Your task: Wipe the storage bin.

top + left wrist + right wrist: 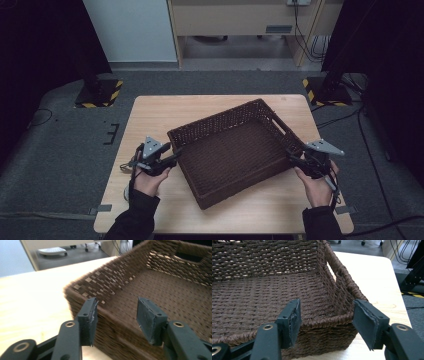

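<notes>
Brown woven basket (235, 155) sits mid-desk (150, 115); left gripper (167, 159) and right gripper (296, 157) straddle opposite corners, fingers (88, 320) open, not pressing.

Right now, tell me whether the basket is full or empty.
Empty: the wicker basket shows only its bare woven floor in the high view and both gripper views.

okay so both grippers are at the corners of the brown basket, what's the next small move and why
Probably close both grippers on the rim. The left gripper and right gripper each straddle a corner of the wicker basket with jaws open, pads apart from the weave, so nothing is gripped yet.
</notes>
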Tool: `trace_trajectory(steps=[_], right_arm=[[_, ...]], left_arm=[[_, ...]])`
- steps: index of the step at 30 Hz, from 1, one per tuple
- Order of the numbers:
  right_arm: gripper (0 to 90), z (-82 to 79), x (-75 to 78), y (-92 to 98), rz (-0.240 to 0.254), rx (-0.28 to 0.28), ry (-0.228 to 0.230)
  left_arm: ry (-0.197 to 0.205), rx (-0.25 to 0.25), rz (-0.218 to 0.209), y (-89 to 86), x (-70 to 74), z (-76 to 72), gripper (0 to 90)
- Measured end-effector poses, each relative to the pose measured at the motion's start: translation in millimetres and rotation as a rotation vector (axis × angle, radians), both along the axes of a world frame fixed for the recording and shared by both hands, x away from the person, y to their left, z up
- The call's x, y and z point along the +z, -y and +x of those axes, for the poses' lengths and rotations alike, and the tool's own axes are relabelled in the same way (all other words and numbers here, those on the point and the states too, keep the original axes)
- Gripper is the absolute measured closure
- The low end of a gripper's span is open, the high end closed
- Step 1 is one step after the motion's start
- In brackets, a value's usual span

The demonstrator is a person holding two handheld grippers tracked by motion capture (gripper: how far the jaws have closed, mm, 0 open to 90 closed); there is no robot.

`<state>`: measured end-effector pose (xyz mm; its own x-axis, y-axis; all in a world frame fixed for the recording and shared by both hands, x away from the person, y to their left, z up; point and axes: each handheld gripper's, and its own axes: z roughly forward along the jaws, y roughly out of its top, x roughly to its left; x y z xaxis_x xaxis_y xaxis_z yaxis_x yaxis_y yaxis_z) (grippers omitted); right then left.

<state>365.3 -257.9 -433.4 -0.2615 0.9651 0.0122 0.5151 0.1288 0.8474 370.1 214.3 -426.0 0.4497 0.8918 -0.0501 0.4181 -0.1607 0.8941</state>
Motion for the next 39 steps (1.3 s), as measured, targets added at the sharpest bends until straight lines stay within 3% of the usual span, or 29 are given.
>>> trace_trajectory(steps=[3,6,10,14,19,26,29,35,39], right_arm=[[39.0,2.1,-0.6,-0.3,-0.011,-0.001,0.001],[39.0,5.5,-1.4,0.3,-0.013,-0.005,0.003],[39.0,10.9,-3.1,1.5,-0.009,-0.012,0.008],[38.9,12.1,-3.6,0.7,-0.006,-0.019,0.013],[36.7,10.0,-1.2,1.5,-0.009,-0.012,0.013],[35.7,3.4,3.4,-1.1,0.009,0.006,0.024],[35.0,0.8,5.5,-4.7,0.021,0.018,0.032],[34.1,-0.4,3.5,-13.3,0.014,0.044,0.018],[33.5,0.0,2.2,-15.0,0.014,0.045,0.014]], left_arm=[[0.007,0.011,-0.003,-9.0,1.4,11.8,46.7],[-0.014,0.027,-0.002,-15.9,-3.2,22.6,46.3],[-0.025,0.012,0.004,-18.1,-12.6,36.2,46.6],[-0.039,-0.001,-0.017,-16.5,-18.1,43.9,48.4],[-0.042,-0.006,-0.036,-17.8,-17.3,39.8,54.0],[-0.042,-0.019,-0.045,-17.6,-15.0,22.6,57.7],[-0.041,-0.03,-0.052,-14.2,-13.0,13.3,66.6],[-0.025,-0.021,0.009,-5.9,-9.8,5.5,66.1],[-0.011,0.021,0.006,-13.1,-9.3,15.7,53.8]])
